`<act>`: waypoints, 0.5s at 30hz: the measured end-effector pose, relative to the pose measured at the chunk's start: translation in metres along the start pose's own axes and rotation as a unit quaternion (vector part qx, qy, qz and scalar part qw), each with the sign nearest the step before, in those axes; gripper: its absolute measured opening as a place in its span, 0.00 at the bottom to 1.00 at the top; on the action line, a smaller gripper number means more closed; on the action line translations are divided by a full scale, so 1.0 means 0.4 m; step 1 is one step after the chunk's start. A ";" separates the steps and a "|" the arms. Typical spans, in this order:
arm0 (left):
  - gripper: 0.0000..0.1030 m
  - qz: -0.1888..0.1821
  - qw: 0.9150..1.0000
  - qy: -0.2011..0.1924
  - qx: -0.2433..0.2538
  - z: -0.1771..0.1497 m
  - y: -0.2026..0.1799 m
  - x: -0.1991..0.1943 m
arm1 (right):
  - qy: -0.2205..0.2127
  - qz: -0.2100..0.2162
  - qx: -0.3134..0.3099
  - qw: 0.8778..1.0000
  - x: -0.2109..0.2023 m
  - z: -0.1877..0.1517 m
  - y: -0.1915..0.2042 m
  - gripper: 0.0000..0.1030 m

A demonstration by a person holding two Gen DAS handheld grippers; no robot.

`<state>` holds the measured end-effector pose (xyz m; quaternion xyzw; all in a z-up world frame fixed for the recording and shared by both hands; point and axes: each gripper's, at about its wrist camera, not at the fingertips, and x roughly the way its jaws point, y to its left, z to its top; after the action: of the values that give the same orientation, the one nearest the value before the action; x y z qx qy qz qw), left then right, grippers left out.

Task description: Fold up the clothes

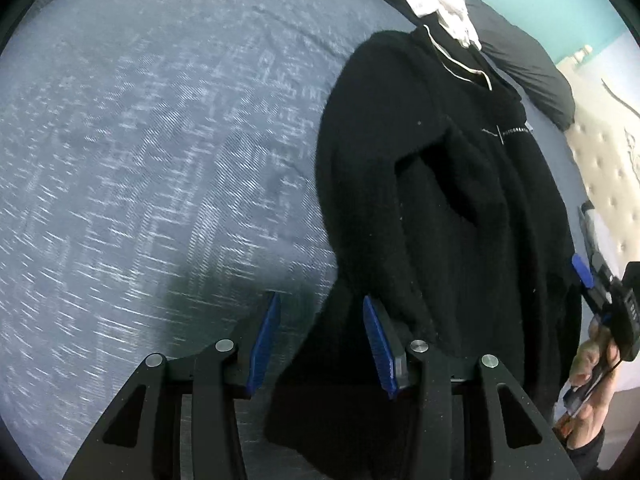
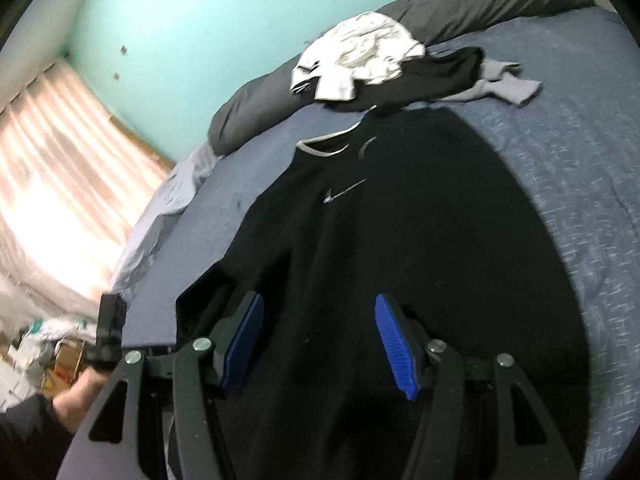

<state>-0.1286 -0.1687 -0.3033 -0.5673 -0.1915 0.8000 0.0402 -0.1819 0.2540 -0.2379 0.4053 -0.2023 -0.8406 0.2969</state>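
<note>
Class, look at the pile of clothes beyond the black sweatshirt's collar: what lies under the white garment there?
Under the white garment lies a black garment, with a grey garment poking out beside it. Whatever lies deeper in the pile is covered.

Nike swoosh on black sweatshirt (image 2: 360, 240); chest lettering illegible

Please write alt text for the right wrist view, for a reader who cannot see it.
A black sweatshirt lies spread on a blue bed, collar away from the camera. The right gripper is above its lower part, jaws open. Beyond the collar lies a pile of white, black and grey clothes.
</note>
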 end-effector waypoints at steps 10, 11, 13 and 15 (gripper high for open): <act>0.46 -0.012 1.000 -0.016 -0.021 -0.028 -0.020 0.024 | -0.003 -0.008 0.028 1.000 0.012 0.000 -0.038 0.58; 0.46 -0.018 0.999 -0.017 -0.027 -0.030 -0.015 0.020 | -0.001 -0.009 0.028 1.000 0.017 0.000 -0.036 0.58; 0.46 -0.023 0.999 -0.017 -0.032 -0.035 -0.007 0.011 | 0.002 -0.011 0.027 1.000 0.025 0.000 -0.032 0.58; 0.46 -0.023 0.999 -0.015 -0.030 -0.042 -0.001 0.002 | 0.004 -0.012 0.025 1.000 0.030 -0.001 -0.030 0.58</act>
<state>-0.1134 -0.1637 -0.3087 -0.5515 -0.2287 0.8013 0.0383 -0.1917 0.2549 -0.2517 0.4186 -0.2171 -0.8372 0.2770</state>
